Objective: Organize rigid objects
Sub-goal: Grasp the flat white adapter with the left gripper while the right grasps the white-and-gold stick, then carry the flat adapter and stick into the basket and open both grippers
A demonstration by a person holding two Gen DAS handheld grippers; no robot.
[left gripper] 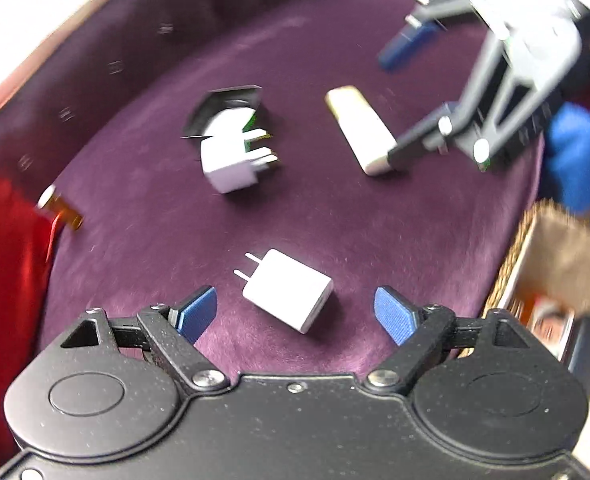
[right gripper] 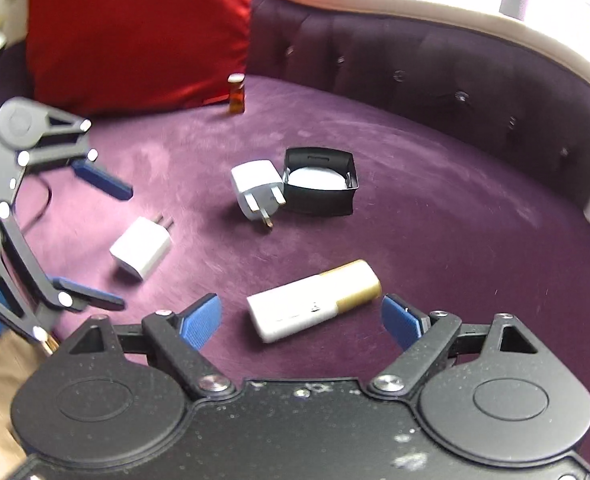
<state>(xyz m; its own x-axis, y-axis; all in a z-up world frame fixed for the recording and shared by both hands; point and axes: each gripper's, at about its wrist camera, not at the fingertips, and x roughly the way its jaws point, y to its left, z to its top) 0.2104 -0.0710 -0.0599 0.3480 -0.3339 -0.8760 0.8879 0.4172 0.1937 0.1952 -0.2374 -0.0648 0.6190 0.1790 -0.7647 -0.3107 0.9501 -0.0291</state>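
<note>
On the purple velvet seat (left gripper: pixel 175 232) lie several small objects. A white two-pin charger (left gripper: pixel 287 290) lies between the open fingers of my left gripper (left gripper: pixel 295 314); it also shows in the right wrist view (right gripper: pixel 141 249). A white and gold bar (right gripper: pixel 315 300) lies between the open fingers of my right gripper (right gripper: pixel 301 320); it also shows in the left wrist view (left gripper: pixel 359 130). A white three-pin plug (left gripper: pixel 233 156) leans against a black box (right gripper: pixel 321 182) with a white disc inside. Both grippers are empty.
A small amber bottle (right gripper: pixel 236 94) stands by a red cushion (right gripper: pixel 135 28) at the seat's back. A wicker basket (left gripper: pixel 555 280) with things inside sits to the right in the left wrist view. The tufted backrest (right gripper: pixel 435 72) curves around the seat.
</note>
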